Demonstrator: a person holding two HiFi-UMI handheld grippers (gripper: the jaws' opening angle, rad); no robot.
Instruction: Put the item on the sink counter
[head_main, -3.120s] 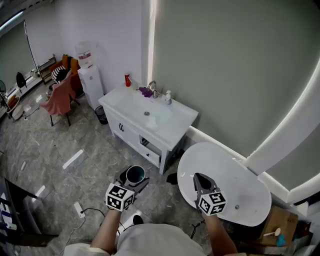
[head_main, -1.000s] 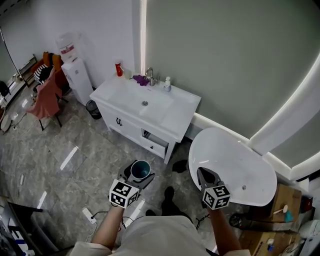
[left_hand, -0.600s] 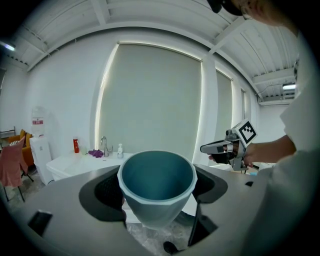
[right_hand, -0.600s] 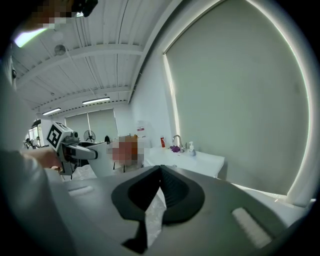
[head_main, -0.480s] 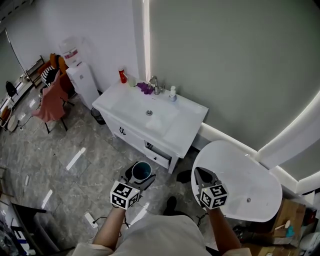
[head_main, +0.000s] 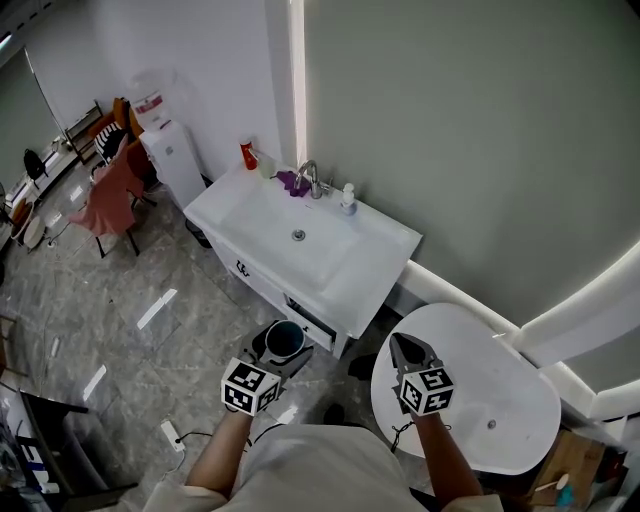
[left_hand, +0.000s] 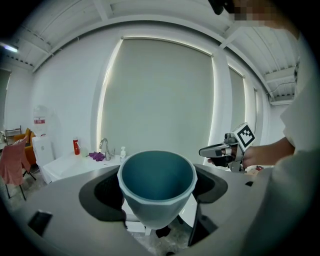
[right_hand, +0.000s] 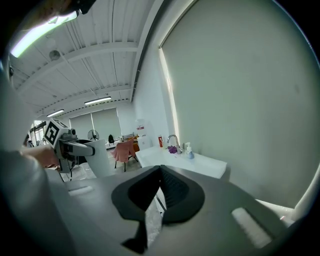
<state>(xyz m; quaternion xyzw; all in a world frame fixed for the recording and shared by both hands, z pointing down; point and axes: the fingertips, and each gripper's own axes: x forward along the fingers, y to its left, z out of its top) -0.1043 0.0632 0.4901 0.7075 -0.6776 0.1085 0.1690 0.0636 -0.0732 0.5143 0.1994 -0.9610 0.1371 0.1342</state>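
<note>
Left tongs (head_main: 281, 350) clamped across the wall of the teal cup (left_hand: 156, 181), jaws set wide around it, mouth up, nothing visible inside. The cup is over the floor, in front of the sink counter (head_main: 372, 258) and not yet above it. Right tongs (right_hand: 160, 172) together, empty.

Judgement: the cup looks rigid, light and smooth-walled. Its taper narrows downward, so it could slide in the grip. Hold high on the wall under the rim and keep it level.
</note>
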